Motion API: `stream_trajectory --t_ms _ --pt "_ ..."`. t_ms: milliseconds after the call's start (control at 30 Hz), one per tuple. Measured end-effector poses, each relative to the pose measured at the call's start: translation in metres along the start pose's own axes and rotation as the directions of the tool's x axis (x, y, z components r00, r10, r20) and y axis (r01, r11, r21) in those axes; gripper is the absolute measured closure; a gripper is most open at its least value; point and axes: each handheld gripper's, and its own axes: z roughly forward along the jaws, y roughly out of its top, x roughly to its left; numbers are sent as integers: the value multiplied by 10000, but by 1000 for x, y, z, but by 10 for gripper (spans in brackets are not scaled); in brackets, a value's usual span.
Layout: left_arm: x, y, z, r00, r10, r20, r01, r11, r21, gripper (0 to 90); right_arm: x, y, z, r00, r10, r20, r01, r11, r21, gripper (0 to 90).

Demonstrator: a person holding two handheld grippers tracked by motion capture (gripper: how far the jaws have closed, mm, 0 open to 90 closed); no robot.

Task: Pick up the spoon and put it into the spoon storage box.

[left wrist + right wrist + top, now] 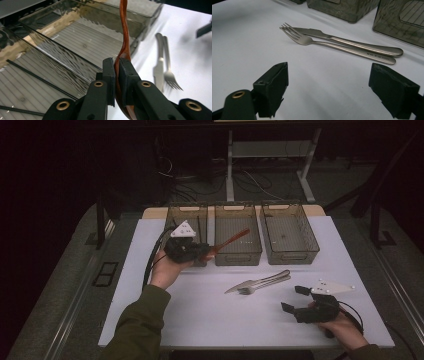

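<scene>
Left gripper (116, 75) is clamped on reddish-brown wooden spoon (124, 37) above three clear plastic bins (238, 251); right gripper (328, 87) is wide apart near steel fork (332, 44) and knife (352, 42).

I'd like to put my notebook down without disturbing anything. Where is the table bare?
The white table is bare between the left hand and the fork, and along the near edge. The back is crowded with three bins; knife and fork lie mid-right by the right gripper.

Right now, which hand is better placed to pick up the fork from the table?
Right. The right gripper is open and empty, its fingers pointing at the fork close ahead. The left gripper is shut on the red spoon over the bins.
</scene>
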Motion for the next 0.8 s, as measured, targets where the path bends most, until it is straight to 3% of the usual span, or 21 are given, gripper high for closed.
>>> stream_trajectory --t_ms 133,467,800 --pt "7 9 11 9999 24 -153 -23 10000 34 828 0 0 -1 10000 -12 7 12 10000 -16 152" --pt "21 22 41 9964 -539 -653 541 9985 3 828 -1 0 -1 10000 15 -2 -15 10000 -56 153" --pt "25 28 66 9943 -512 -935 565 9969 549 827 -1 0 -2 10000 -9 -27 8 10000 -64 152"
